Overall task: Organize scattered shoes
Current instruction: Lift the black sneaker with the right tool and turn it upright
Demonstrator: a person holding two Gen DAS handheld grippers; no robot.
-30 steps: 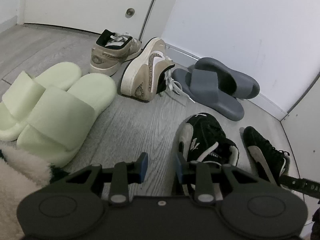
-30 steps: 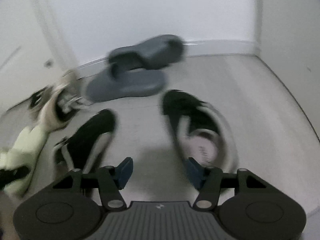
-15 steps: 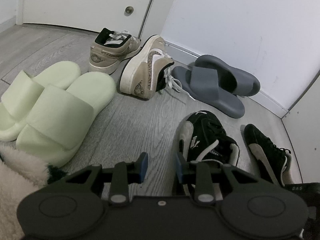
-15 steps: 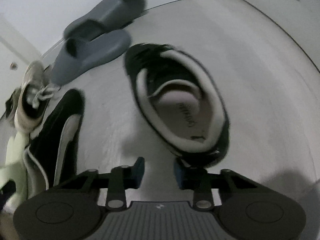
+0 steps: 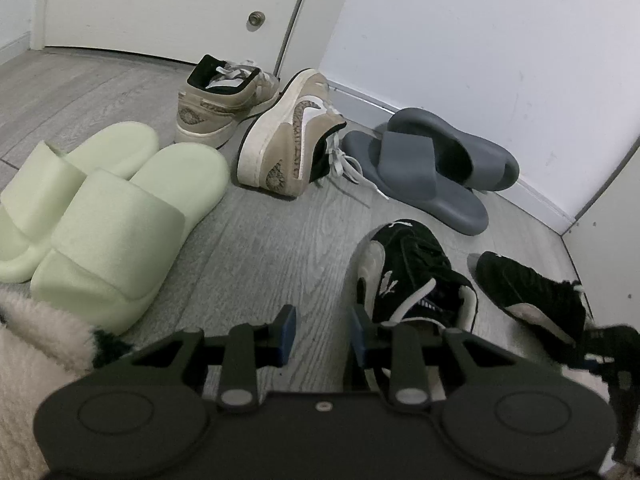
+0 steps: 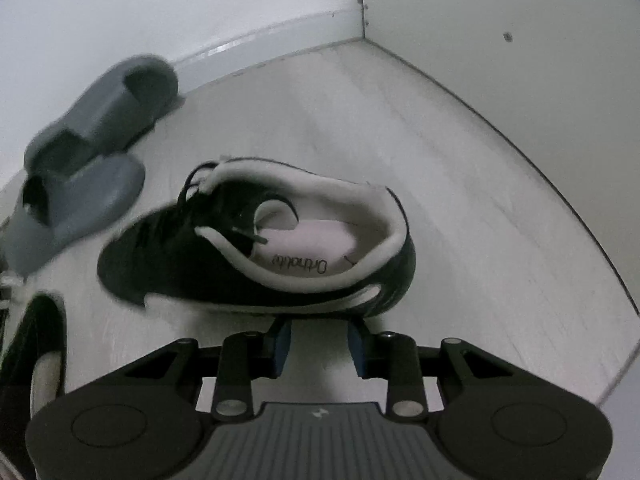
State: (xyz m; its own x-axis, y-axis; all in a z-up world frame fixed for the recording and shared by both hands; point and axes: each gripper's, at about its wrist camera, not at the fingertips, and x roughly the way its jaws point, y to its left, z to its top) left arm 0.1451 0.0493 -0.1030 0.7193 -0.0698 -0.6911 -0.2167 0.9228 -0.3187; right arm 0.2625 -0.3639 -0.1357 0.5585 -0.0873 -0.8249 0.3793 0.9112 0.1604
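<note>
I'm working on the black sneaker (image 6: 256,248) that lies on the floor near the corner, just past my right gripper (image 6: 320,346). Its jaws are partly apart, right at the shoe's side, and I cannot tell if they hold it. Its mate (image 5: 412,276) sits just beside, in front of my left gripper (image 5: 322,334), which is a little open and empty. Next I think I must pinch the shoe and set it by its mate.
</note>
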